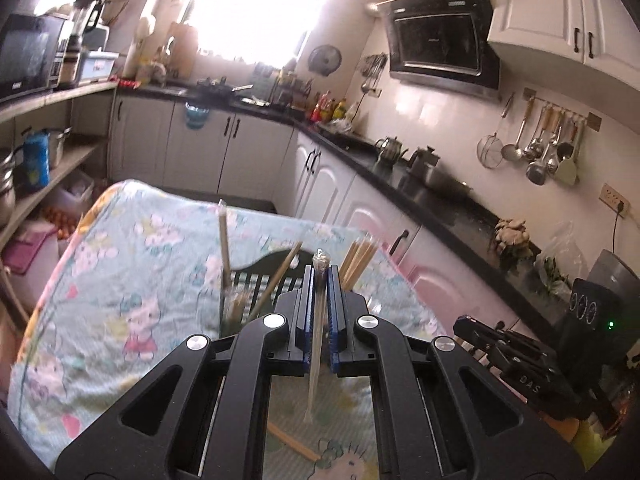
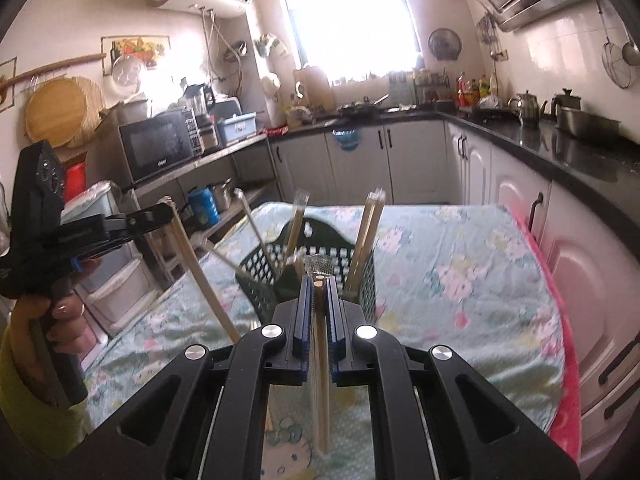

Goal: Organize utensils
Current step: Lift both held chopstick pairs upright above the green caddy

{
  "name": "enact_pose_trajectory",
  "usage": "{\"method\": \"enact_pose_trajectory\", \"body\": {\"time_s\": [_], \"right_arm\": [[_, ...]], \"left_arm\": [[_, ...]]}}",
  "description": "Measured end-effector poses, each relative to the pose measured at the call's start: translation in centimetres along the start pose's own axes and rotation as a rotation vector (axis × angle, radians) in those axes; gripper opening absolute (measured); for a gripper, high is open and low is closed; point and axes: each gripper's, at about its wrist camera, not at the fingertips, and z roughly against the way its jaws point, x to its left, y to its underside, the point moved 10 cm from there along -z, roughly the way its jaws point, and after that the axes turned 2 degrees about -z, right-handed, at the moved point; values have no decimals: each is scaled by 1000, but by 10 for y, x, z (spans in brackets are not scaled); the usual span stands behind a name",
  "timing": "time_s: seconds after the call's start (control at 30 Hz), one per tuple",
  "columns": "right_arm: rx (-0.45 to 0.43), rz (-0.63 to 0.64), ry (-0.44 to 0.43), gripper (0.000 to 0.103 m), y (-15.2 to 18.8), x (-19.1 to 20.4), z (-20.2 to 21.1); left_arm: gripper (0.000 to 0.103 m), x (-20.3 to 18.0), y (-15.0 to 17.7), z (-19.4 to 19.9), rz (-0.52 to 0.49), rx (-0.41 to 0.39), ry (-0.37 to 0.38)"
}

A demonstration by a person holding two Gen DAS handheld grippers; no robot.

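While both fingers pinch chopsticks (image 2: 320, 360), the basket (image 2: 264, 280) holds perhaps six more.

A table (image 2: 460, 280) is seen covered by a pale green cloth (image 1: 132, 264) printed with pink cartoon cats and flowers; a pink edge is visible along its right side. A dark green perforated basket (image 2: 260, 284) is set directly on the cloth, near the middle. One loose wooden chopstick (image 1: 294, 443) is found lying flat on the cloth, at the near edge.

Home kitchen: range hood (image 1: 442, 46), microwave (image 2: 160, 146), hanging ladles (image 1: 540, 148).
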Motion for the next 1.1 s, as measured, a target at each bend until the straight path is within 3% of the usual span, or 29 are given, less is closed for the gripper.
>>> {"method": "enact_pose_trajectory", "body": {"time_s": [0.47,0.87,1.1], "right_arm": [[-171,8,16,7,-74,-7,7],[-220,-14,19,7,-104,-16,-3],[-252,-30,25,7,-118,-21,-12]], "left_arm": [[1,-19,-54,3,-23,-121,-13],[2,-11,-84,-11,-13,-202,-61],[2,-3,-85,-27,23,-228,-75]]}}
